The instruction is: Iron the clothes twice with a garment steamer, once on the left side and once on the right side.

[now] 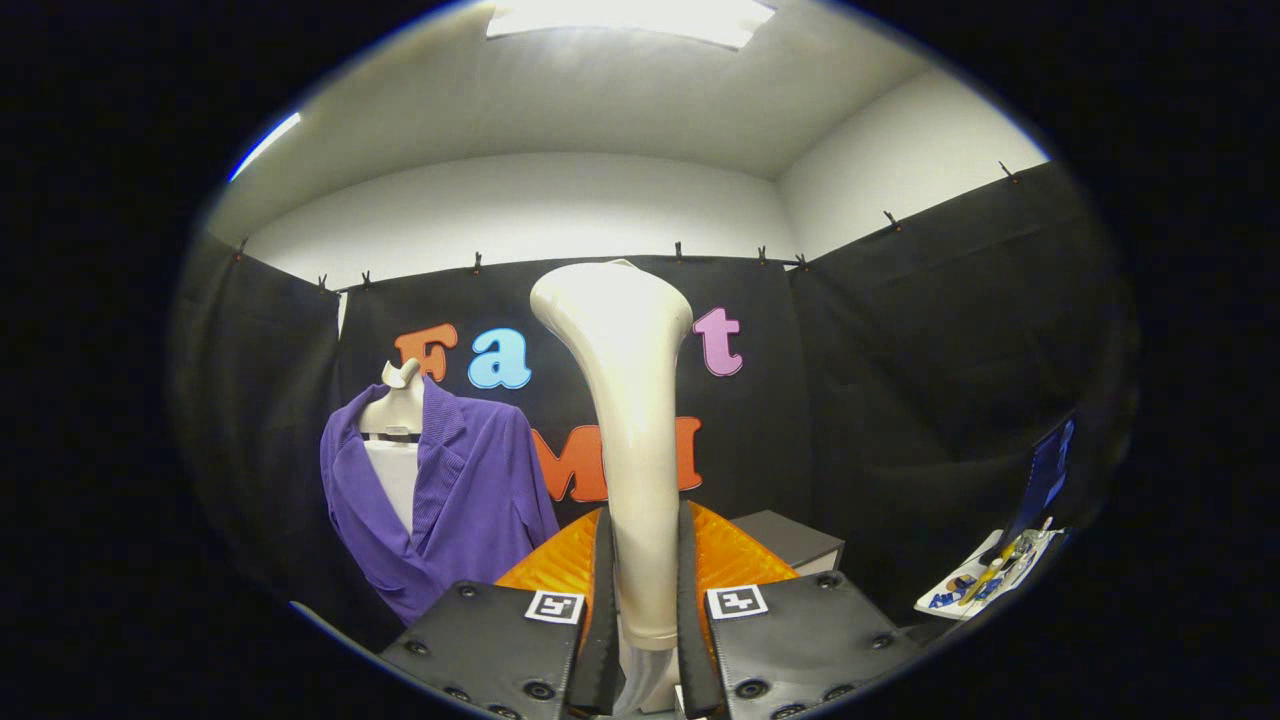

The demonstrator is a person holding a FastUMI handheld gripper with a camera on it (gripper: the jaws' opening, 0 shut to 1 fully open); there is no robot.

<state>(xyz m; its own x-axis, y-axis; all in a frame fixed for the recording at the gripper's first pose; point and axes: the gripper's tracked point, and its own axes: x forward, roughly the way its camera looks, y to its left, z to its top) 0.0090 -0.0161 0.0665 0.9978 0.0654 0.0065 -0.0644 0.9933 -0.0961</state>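
A cream-white garment steamer [625,420] stands upright between the fingers, its handle clamped at the bottom and its flared head rising well above them. My gripper [645,590] is shut on the steamer's handle. A purple jacket [450,495] hangs on a white mannequin torso [397,410] to the left, beyond the fingers and some way off. The jacket's front is open, showing the white bust underneath. The steamer head is apart from the garment, to its right.
A grey box-like stand [790,540] sits behind the right finger. To the far right a small white tray [985,585] holds several coloured items, with a blue board [1045,475] above it. Black cloth walls close the booth in.
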